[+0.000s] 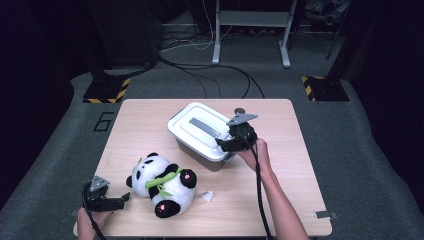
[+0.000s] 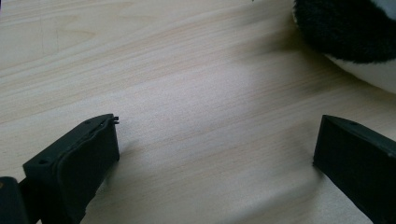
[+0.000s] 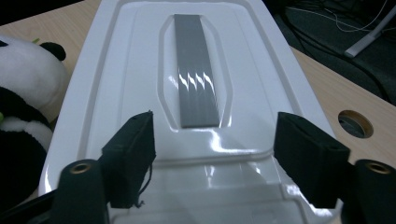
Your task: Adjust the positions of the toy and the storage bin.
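A white lidded box (image 1: 200,131) with a grey strip handle (image 1: 204,126) stands at the middle of the wooden table (image 1: 280,180). My right gripper (image 1: 226,145) hovers at the box's near right end. In the right gripper view its jaws stand apart (image 3: 215,149) over the lid (image 3: 126,70), just short of the grey handle (image 3: 196,74), with nothing pressed between them. A stuffed panda (image 1: 162,185) lies on its back at front left. My left gripper (image 1: 122,199) rests open beside it on bare wood (image 2: 215,154), and the panda's black fur (image 2: 350,28) shows at the upper right of that view.
A small white tag (image 1: 206,196) lies right of the panda. A round hole (image 1: 240,111) in the tabletop sits behind the box, and a piece of tape (image 1: 325,215) lies near the front right corner. Cables and stand feet (image 1: 105,90) are on the floor beyond the table.
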{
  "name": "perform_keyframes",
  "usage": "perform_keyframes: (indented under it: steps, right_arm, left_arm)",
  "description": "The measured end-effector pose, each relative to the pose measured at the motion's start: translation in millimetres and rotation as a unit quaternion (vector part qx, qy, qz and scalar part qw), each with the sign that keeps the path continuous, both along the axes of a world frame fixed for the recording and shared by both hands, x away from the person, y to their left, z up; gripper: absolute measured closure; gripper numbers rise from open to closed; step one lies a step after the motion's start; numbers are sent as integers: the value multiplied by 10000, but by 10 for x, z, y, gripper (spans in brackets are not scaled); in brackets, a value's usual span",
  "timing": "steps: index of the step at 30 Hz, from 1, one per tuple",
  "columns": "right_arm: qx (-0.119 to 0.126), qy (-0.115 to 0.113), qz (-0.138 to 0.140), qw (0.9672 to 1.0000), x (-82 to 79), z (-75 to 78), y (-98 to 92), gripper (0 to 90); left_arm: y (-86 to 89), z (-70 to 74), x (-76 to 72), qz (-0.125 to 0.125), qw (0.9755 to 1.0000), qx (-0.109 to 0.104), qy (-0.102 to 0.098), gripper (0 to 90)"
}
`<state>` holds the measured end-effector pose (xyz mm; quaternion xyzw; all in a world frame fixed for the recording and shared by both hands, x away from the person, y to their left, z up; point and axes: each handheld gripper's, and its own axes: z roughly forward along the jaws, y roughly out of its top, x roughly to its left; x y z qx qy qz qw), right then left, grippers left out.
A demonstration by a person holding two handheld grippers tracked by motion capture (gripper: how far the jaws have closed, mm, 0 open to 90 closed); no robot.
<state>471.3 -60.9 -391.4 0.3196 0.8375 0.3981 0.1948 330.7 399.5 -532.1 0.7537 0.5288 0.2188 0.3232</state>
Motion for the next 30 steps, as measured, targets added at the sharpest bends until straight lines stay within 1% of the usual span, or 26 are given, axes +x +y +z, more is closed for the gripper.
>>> perform_keyframes:
  steps: [2,3,5,9,10,11,15,16,17,18,19,20,21,22,24,26,28,30]
  right_arm:
    - [7,74,72,9999,77,15,66,368]
    - [-39,110,47,9999,111,23,99,410]
    - [-20,119,78,9999,181,31,153,462]
    - [0,334,116,9994,293,20,258,500]
    - [-47,364,113,9993,312,10,284,495]
    - [-121,308,104,9994,335,5,317,508]
    - [-170,284,96,9994,346,7,346,539]
    - [-208,264,116,9994,340,8,361,574]
    - [-248,297,179,9991,337,5,375,584]
    - [-223,289,168,9992,334,2,385,594]
    - [-207,282,202,9992,336,1,387,622]
    - [-172,323,229,9991,337,-3,381,656]
    - [-114,349,247,9990,343,-9,373,659]
    - [-55,388,244,9989,350,-16,360,663]
    - [29,410,261,9988,359,-26,338,666]
    - [11,400,216,9990,339,-24,338,667]
    - [-11,360,194,9992,318,-27,330,667]
    - [31,392,145,9991,295,-27,307,667]
  left_arm:
    - [0,0,-1,3,10000,-3,6,0]
    - [0,0,-1,2,10000,-3,7,0]
    - [0,0,-1,4,10000,-5,6,0]
    - [2,-1,-1,6,10000,3,-5,0]
    - [2,-1,-1,5,10000,2,-5,0]
    - [2,-1,-1,6,10000,3,-6,0]
    - [2,0,0,5,10000,3,-5,0]
    - [2,0,0,5,10000,3,-4,0]
    - [2,0,0,6,10000,2,-5,0]
    - [2,0,0,9,10000,0,-6,0]
    - [2,-2,0,13,10000,-3,-20,1]
    - [2,-3,2,12,10000,-3,-28,2]
    - [3,0,0,5,10000,-9,1,2]
    - [4,-3,3,5,10000,-1,-33,2]
    - [3,-2,0,14,10000,0,-21,3]
    - [2,-5,1,19,10000,-18,-34,3]
    - [5,1,1,1,10000,2,-6,3]
    - [2,-4,0,27,10000,-16,-35,5]
